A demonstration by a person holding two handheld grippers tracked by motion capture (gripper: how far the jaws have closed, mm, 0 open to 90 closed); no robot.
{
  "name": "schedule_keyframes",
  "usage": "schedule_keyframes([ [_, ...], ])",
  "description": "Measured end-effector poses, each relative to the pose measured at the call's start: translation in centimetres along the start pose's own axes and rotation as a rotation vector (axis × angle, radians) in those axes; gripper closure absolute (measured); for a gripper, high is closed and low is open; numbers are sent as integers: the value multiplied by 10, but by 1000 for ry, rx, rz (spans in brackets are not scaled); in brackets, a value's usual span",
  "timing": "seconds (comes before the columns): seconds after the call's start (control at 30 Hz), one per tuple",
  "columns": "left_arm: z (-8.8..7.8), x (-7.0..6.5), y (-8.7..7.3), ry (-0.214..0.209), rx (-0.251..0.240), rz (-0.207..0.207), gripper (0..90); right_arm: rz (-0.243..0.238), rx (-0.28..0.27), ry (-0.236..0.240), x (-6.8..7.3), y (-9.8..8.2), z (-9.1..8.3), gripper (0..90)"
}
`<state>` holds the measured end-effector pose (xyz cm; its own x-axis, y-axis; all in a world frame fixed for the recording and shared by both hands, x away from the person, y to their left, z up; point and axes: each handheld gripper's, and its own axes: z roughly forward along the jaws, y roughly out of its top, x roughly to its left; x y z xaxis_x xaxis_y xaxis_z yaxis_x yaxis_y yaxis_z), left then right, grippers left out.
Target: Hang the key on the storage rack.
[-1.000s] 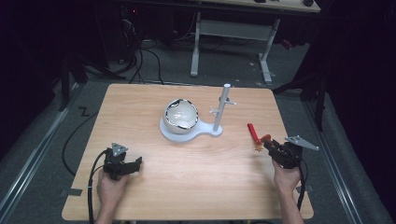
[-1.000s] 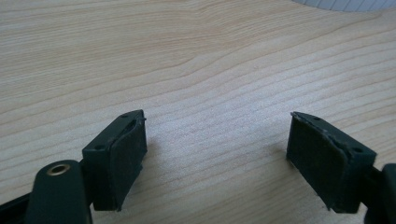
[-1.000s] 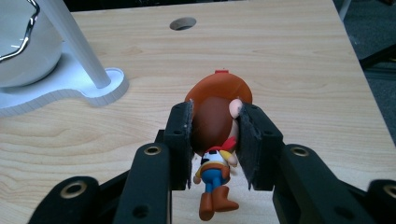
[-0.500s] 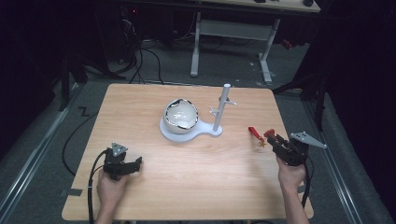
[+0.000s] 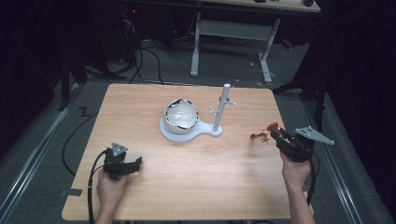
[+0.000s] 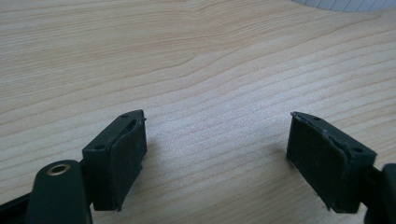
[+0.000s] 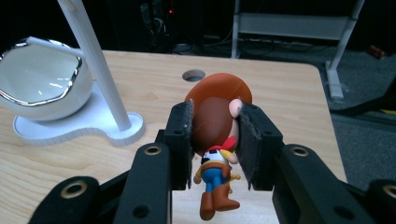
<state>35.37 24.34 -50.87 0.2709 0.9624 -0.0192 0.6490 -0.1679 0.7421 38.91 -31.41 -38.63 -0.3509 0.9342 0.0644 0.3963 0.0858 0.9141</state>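
Note:
A small cowboy figurine (image 7: pixel 217 122) with a brown hat, red scarf and blue trousers hangs by its head between the pads of my right gripper (image 7: pixel 214 135), which is shut on it. In the high view this figurine (image 5: pixel 261 136) hangs above the table's right edge in front of the right gripper (image 5: pixel 275 133). My left gripper (image 5: pixel 135 162) rests low at the table's front left. Its jaws stand wide open over bare wood, nothing between them (image 6: pixel 217 149).
A white stand base (image 5: pixel 205 132) at the table's middle carries a white, chrome-rimmed bowl (image 5: pixel 181 114) and an upright post (image 5: pixel 221 107) with small pegs. The bowl (image 7: pixel 42 88) and post (image 7: pixel 95 60) stand left of the held figurine. A round hole (image 7: pixel 194 75) lies in the wooden tabletop (image 5: pixel 187 186).
My right gripper has risen with the figurine and drifted slightly right. The left gripper has stayed in place.

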Motion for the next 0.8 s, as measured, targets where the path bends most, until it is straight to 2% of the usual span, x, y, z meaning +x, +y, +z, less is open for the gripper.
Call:
schedule_keyframes([
  [0.5, 0, 0, 0, 1, 1, 2, 205, -36, -44, 37, 11, 19, -9, 674],
  [0.8, 0, 0, 0, 1, 1, 2, 205, -69, -57, 72, 23, 35, -9, 674],
])
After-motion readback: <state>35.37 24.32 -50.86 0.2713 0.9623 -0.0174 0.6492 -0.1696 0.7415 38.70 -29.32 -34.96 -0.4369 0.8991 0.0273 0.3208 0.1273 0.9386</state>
